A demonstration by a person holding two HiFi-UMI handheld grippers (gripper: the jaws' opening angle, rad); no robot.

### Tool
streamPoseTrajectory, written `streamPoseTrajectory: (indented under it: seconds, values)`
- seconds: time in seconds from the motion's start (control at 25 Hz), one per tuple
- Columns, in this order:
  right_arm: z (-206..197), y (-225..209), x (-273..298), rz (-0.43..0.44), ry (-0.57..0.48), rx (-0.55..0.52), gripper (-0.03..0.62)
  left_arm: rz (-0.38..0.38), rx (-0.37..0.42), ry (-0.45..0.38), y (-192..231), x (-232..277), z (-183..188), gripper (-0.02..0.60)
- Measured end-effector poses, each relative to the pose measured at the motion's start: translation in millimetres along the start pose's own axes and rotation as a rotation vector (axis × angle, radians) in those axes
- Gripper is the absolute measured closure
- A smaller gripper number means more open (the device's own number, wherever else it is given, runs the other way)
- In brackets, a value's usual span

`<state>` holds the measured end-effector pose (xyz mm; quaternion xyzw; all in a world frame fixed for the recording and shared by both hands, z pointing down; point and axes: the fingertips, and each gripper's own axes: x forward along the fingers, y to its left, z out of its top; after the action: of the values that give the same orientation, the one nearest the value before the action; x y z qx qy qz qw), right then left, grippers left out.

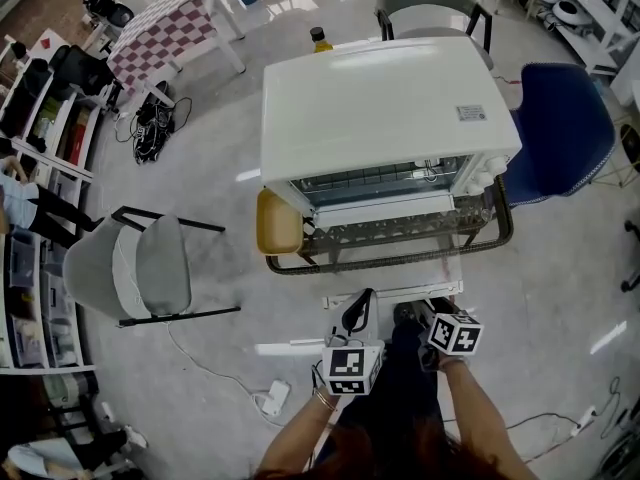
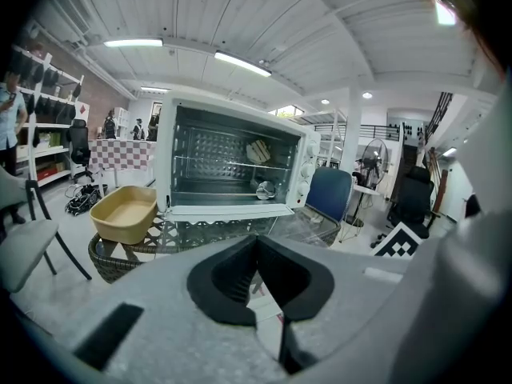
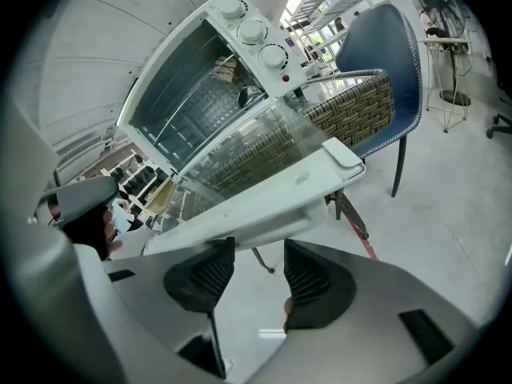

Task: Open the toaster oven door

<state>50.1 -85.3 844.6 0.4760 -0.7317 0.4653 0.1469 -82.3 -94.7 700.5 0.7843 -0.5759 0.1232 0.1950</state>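
A white toaster oven [image 1: 385, 108] stands on a wicker table [image 1: 345, 263]. Its glass door [image 3: 256, 146] is swung down, nearly level, and the white handle [image 3: 264, 202] juts toward me. My right gripper [image 3: 252, 266] is open just under and in front of that handle; the ribbed pads [image 3: 308, 274] press on nothing. In the head view it [image 1: 412, 315] sits below the handle [image 1: 395, 291]. Beside it, my left gripper [image 1: 355, 315] is held back from the oven [image 2: 232, 158], its jaw tips shut together [image 2: 258, 245] on nothing.
A yellow tray [image 1: 278, 223] rests on the table's left end. There is a blue chair [image 1: 560, 133] to the right of the oven and a grey chair [image 1: 140, 268] to the left. A bottle [image 1: 320, 38] stands behind the oven. Cables and a power strip [image 1: 270, 398] lie on the floor.
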Motion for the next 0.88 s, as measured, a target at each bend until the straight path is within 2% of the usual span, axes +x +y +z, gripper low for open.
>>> streamPoseTrajectory:
  seconds: [0.44, 0.88]
  values:
    - [-5.5, -4.5, -5.2, -0.023, -0.002, -0.01, 0.427, 0.003, -0.007, 0.007, -2.1, -6.7, -2.6, 0.566]
    - [-9.4, 8.5, -26.7, -0.035, 0.0, -0.021, 0.444, -0.01, 0.0, 0.005, -4.6, -17.2, 10.4, 0.567]
